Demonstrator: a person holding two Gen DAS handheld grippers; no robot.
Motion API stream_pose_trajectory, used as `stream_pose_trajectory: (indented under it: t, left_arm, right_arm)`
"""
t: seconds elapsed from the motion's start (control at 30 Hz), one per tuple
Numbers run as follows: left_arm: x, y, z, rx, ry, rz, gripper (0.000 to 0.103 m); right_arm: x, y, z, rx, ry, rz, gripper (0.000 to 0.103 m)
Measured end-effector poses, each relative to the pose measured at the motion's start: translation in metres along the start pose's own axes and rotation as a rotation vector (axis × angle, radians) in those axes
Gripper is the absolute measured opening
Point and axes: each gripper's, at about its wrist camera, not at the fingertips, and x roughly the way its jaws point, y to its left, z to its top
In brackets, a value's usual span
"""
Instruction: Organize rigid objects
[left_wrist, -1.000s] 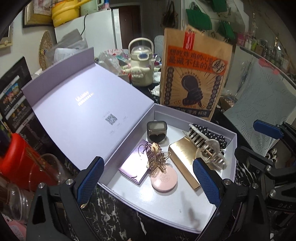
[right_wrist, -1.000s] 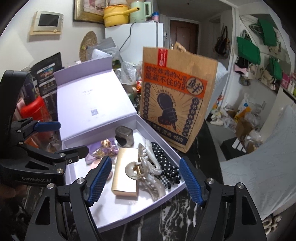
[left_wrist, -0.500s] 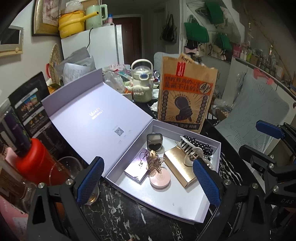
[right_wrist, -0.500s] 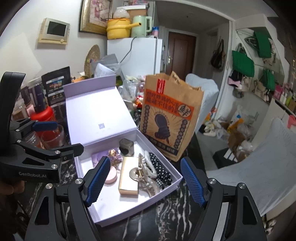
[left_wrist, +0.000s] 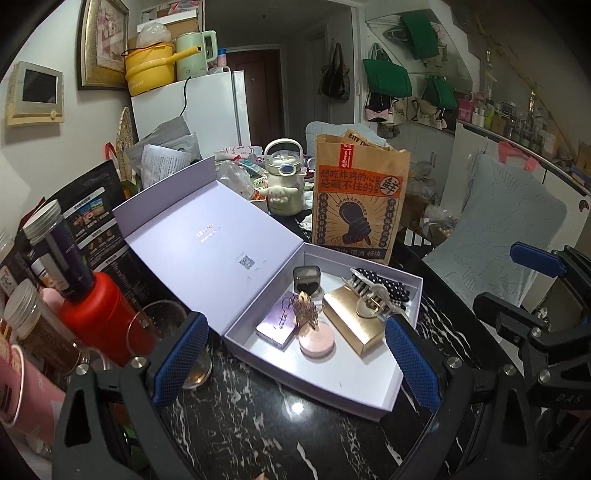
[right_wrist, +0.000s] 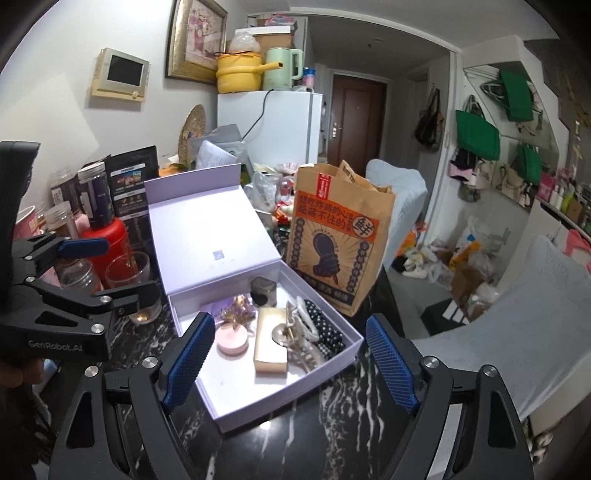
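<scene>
Claws above a filled lavender gift box (left_wrist: 402, 373) on the black marble bench (left_wrist: 258, 424).
Left claw (left_wrist: 295, 365) gapes empty; right claw (right_wrist: 291, 365) is opening, empty. Only the left view shows the cream kettle (left_wrist: 284, 184); gold case (right_wrist: 271, 341) and pink compact (right_wrist: 232, 339) lie inside.

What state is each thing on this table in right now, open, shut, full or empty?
Lavender gift box: open, lid tilted back, trinkets inside.
Paper takeaway bag: upright, top open.
Drinking glass: upright, nearly empty.
Red canister: upright, a capped bottle on top.
Left hand-held gripper: open, empty.
Right hand-held gripper: opening, empty.
</scene>
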Motion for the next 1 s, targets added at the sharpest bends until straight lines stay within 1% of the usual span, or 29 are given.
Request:
stream_pose_trajectory:
  t: [0.17, 0.23, 0.33, 0.43, 0.57, 0.67, 0.8, 1.0]
  left_arm:
    - [-0.011, -0.001, -0.013, -0.007, 0.001, 0.011, 0.098]
    - [-0.012, -0.001, -0.018, -0.011, 0.006, 0.017, 0.098]
    - [-0.013, -0.001, -0.028, -0.011, 0.020, 0.026, 0.098]
    - [-0.012, 0.000, -0.037, -0.017, 0.039, 0.030, 0.098]
    - [-0.011, 0.000, -0.049, -0.020, 0.064, 0.032, 0.098]
    - [-0.010, -0.001, -0.060, -0.027, 0.086, 0.031, 0.098]
    - [-0.010, -0.002, -0.071, -0.033, 0.107, 0.032, 0.098]
    - [-0.009, -0.005, -0.082, -0.042, 0.135, 0.025, 0.098]
  right_arm:
    - [-0.007, 0.002, -0.011, 0.020, 0.015, -0.009, 0.085]
    - [-0.008, 0.004, -0.017, 0.027, 0.027, -0.020, 0.087]
    - [-0.008, 0.007, -0.023, 0.031, 0.059, -0.051, 0.089]
    - [-0.010, 0.011, -0.031, 0.034, 0.080, -0.050, 0.094]
    - [-0.011, 0.015, -0.042, 0.053, 0.115, -0.067, 0.094]
    - [-0.012, 0.018, -0.052, 0.061, 0.140, -0.058, 0.094]
    - [-0.015, 0.022, -0.061, 0.071, 0.151, -0.057, 0.094]
    - [-0.014, 0.027, -0.073, 0.096, 0.193, -0.014, 0.094]
